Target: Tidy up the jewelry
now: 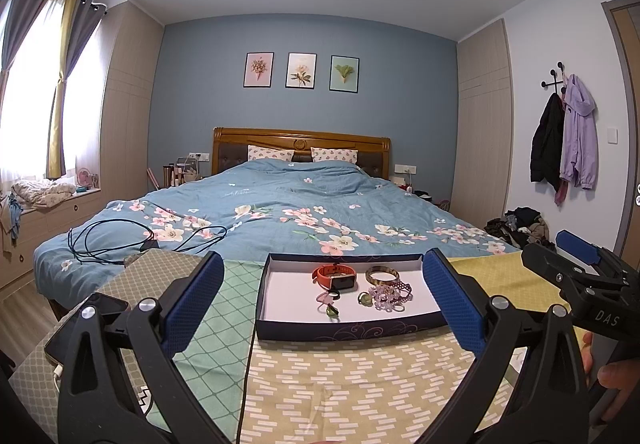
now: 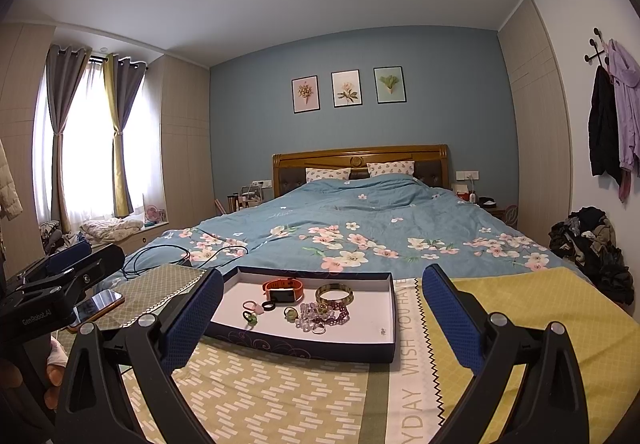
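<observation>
"das" marks the right gripper (image 1: 576, 276), "genrobot.ai" the left gripper (image 2: 72, 264); both sets of textured blue fingers spread apart, navy cardboard tray (image 1: 280, 284) of jewelry between them.

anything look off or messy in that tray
Yes: the jewelry in the tray is jumbled. The bead bracelets lie heaped with rings, touching the bangle, and the orange watch sits among loose rings.

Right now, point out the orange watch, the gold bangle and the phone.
orange watch (image 2: 281, 295): right wrist view, on its dark screen.
gold bangle (image 2: 334, 298): right wrist view, on the near side of the band.
phone (image 2: 97, 305): right wrist view, on the glass screen.
</observation>
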